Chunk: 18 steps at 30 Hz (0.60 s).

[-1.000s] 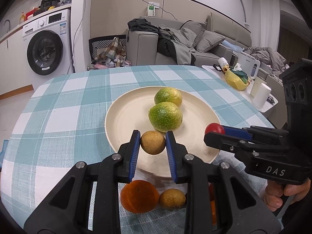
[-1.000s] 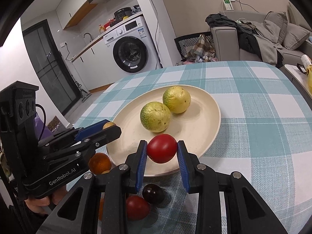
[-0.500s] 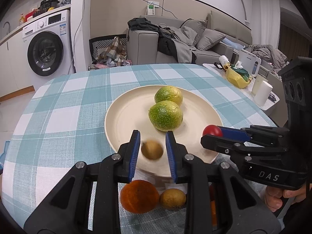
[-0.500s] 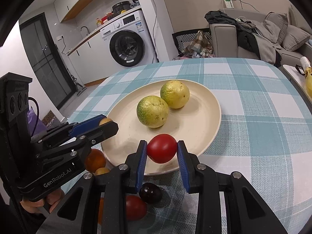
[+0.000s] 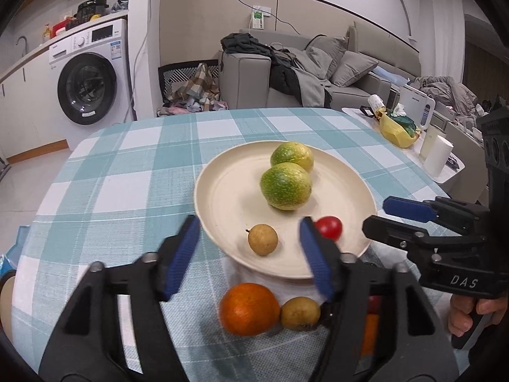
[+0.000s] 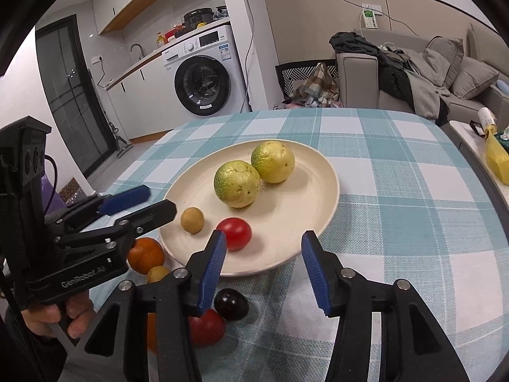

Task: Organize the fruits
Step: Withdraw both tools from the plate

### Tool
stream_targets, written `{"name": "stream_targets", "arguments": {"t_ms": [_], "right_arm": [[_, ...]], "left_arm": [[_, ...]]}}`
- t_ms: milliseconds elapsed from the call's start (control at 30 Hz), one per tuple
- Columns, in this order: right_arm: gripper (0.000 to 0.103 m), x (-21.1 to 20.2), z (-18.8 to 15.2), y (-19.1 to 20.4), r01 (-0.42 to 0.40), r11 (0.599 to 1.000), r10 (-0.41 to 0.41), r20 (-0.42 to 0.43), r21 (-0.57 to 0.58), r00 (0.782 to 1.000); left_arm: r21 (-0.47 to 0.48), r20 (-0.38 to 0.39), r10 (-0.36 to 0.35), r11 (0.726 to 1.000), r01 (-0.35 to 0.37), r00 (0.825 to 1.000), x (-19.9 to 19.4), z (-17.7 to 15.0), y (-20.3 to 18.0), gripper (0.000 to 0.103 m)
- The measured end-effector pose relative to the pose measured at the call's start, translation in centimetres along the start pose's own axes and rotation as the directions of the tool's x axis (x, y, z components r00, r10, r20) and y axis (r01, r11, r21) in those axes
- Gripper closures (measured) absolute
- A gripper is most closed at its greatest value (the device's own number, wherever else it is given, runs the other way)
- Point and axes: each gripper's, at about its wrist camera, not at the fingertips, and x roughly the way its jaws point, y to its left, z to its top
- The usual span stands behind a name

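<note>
Both fruits have dropped out of the tongs since the earlier pictures. Back then the little round brown fruit with a thin stem (image 5: 262, 239) was squeezed in the left gripper (image 5: 249, 251), and the small shiny red tomato (image 6: 234, 233) was squeezed in the right gripper (image 6: 263, 262). Now both sets of blue-padded tongs have just been opening. They stand wide apart and nothing is between the pads.

Each fruit now sits on the near part of the big round cream plate (image 5: 222, 191), close to its rim. They are near each other but not touching. Two bigger green-yellow bumpy round fruits (image 5: 285, 185) sit side by side farther back on the plate, touching each other. I think the small ones were let go up front because that spot was bare and easy to reach.

More fruit waits on the blue and white checked tablecloth (image 6: 397, 191), just in front of the plate: a round orange (image 5: 249, 308), a small yellow-brown fruit (image 5: 300, 312), a dark purple round fruit (image 6: 231, 304) and a second red tomato (image 6: 206, 328).

Being a ball, the brown fruit has no real long side. Its tiny stem pokes up and to the left in the left view. The tomato is a bit wider than tall and lies flat.
</note>
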Motion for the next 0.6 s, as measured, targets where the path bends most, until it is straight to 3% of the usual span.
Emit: {"name": "stream_targets", "arguments": {"t_ms": [33, 100, 167, 233, 300, 600], "right_arm": [[0.045, -0.1, -0.1, -0.1, 0.005, 1.000, -0.005, -0.002, -0.002, 1.000], [0.027, -0.6, -0.2, -0.3, 0.003, 1.000, -0.003, 0.000, 0.003, 1.000], [0.017, -1.1, -0.3, -0.5, -0.010, 1.000, 0.010, 0.006, 0.014, 1.000], [0.014, -1.7, -0.4, -0.6, -0.017, 1.000, 0.017, 0.006, 0.008, 1.000], [0.001, -2.1, -0.5, -0.6, -0.020, 1.000, 0.020, -0.009, -0.014, 1.000], [0.000, -2.5, -1.2, -0.4, -0.023, 0.998, 0.019, -0.067, -0.060, 0.998]], "left_arm": [[0.001, 0.007, 0.005, 1.000, -0.005, 1.000, -0.4, -0.1, 0.1, 0.025], [0.002, 0.012, 0.010, 1.000, -0.010, 1.000, -1.0, -0.2, 0.3, 0.020], [-0.001, 0.014, 0.015, 1.000, -0.015, 1.000, -1.7, -0.4, 0.6, 0.018], [-0.004, 0.015, 0.016, 1.000, -0.016, 1.000, -2.3, -0.7, 0.7, 0.009], [-0.007, 0.018, 0.023, 1.000, -0.023, 1.000, -3.0, -1.0, 0.8, 0.001], [0.014, 0.007, 0.042, 0.999, -0.042, 0.999, -4.2, -2.4, 0.3, 0.001]]}}
